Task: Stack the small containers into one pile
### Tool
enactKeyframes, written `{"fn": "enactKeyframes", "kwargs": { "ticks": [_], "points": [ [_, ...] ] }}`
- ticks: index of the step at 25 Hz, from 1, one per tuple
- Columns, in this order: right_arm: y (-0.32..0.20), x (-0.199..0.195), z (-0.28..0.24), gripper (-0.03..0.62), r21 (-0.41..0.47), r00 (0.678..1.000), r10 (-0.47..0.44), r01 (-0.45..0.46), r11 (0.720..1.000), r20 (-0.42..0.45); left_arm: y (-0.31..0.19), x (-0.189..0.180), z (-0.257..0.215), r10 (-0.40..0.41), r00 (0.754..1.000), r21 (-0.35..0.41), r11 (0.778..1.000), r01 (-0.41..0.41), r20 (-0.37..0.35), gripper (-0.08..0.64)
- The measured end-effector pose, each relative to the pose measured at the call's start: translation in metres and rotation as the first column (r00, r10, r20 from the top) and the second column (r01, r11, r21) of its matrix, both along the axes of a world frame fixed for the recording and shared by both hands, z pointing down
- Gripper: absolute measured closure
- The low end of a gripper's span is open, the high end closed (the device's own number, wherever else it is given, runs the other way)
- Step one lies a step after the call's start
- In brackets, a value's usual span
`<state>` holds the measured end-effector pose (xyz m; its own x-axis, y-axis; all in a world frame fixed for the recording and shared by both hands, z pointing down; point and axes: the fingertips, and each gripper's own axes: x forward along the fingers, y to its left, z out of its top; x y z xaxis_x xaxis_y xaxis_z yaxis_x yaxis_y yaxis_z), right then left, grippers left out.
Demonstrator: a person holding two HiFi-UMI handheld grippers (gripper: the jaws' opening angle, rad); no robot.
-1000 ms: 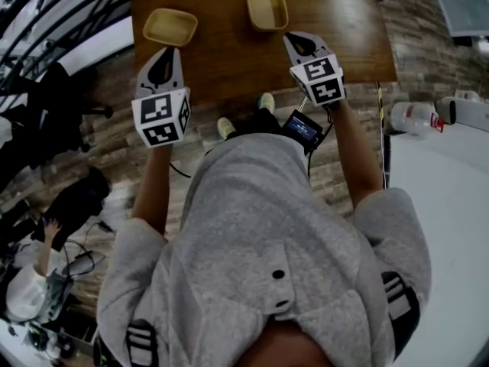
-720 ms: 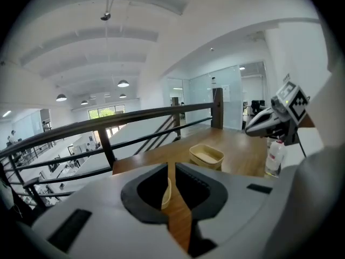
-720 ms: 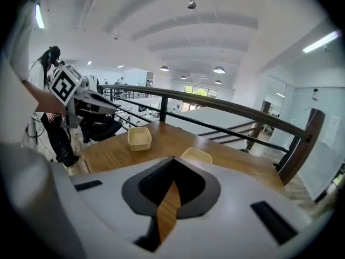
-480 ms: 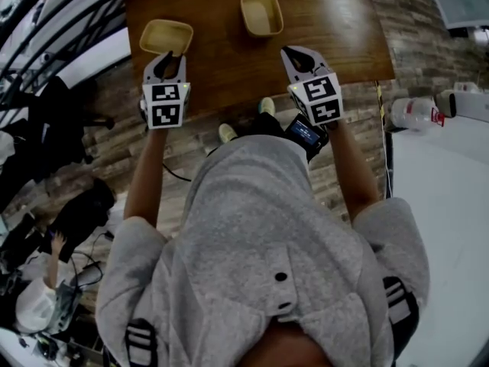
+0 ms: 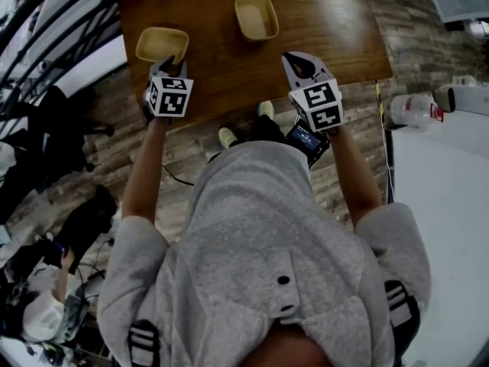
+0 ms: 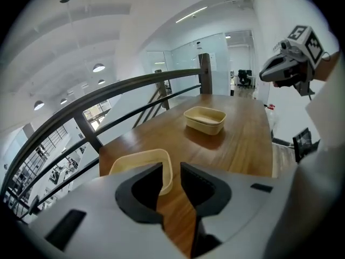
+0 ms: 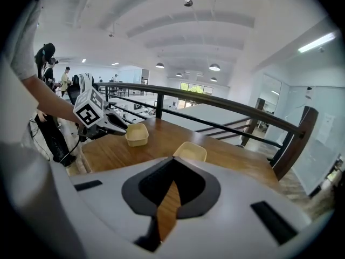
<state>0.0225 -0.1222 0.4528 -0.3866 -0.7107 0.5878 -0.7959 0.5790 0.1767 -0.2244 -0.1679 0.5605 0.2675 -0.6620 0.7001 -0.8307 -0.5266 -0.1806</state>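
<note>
Two shallow beige containers stand apart on the brown wooden table (image 5: 336, 29). The left container (image 5: 162, 44) (image 6: 141, 163) is near the table's left edge; the other container (image 5: 256, 17) (image 6: 205, 120) is farther back, towards the middle. My left gripper (image 5: 170, 62) (image 6: 171, 169) is at the left container's near rim. Its jaws are opening, and the rim's corner stands between them without being pressed. My right gripper (image 5: 296, 56) (image 7: 172, 163) hovers over the table's near edge, shut and empty, with both containers (image 7: 137, 134) (image 7: 190, 151) ahead of it.
A dark railing (image 6: 135, 88) runs along the table's far and left sides. Wooden floor lies below the near edge. A white surface with a bottle (image 5: 412, 115) is at the right. A person crouches on the floor at the lower left (image 5: 42, 312).
My left gripper has moved forward to the left container's near rim and its jaws have gone from shut to open. The right gripper has hardly moved.
</note>
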Motion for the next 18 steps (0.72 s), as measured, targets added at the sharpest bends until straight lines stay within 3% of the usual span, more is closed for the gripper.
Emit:
{"fn": "enactKeyframes", "kwargs": {
  "ticks": [12, 18],
  "points": [
    [0.009, 0.014, 0.001, 0.577, -0.012, 0.999, 0.01, -0.01, 1.0, -0.037, -0.013, -0.004, 0.048, 0.031, 0.995, -0.102, 0.995, -0.021, 0.094, 0.462],
    [0.018, 0.021, 0.007, 0.577, -0.028, 0.999, 0.012, -0.013, 1.0, -0.045, -0.015, 0.003, 0.055, 0.061, 0.991, -0.113, 0.993, -0.047, 0.119, 0.462]
  ]
}}
